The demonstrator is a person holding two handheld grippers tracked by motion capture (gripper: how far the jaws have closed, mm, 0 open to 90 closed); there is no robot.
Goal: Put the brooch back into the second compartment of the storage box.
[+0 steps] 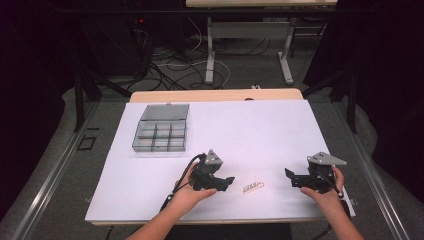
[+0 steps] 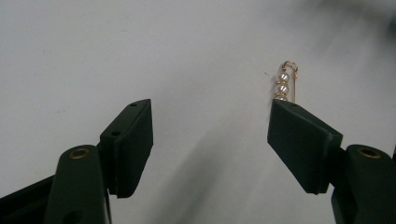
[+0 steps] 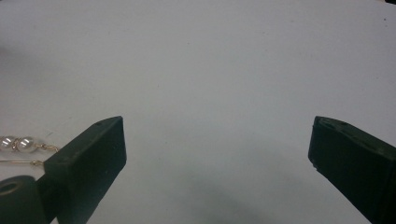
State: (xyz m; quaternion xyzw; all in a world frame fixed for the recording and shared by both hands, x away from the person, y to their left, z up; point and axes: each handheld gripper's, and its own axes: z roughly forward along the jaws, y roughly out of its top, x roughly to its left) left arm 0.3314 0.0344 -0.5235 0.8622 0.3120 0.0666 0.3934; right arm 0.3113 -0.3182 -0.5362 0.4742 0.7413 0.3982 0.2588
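A small pearl pin point(image 1: 253, 187), a gold wire clasp strung with a few white beads, lies flat on the white table point(image 1: 260, 130) near the person's edge, between the two grippers and touching neither. In the left gripper view the pin point(image 2: 285, 84) pokes out just past the tip of one black jaw, lying on the surface beyond it and not between the jaws; in the right gripper view its beaded end point(image 3: 18, 143) sits at the far left, outside the jaws there too. The left gripper point(image 1: 227, 182) is close to the pin, its jaws spread wide and holding nothing; the right gripper point(image 1: 291, 177) stands farther off, equally wide open and empty. The work looks barely begun: the pin is not yet grasped, and the clear compartment box point(image 1: 161, 134) with its lid folded back sits well apart toward the far left of the table, a likely home for the pin, though its cells are too small to read. Both forearms come in from the near edge, each hand wrapped around its gripper body, jaws angled inward toward each other and low over the table, the left hand turned toward the pin.
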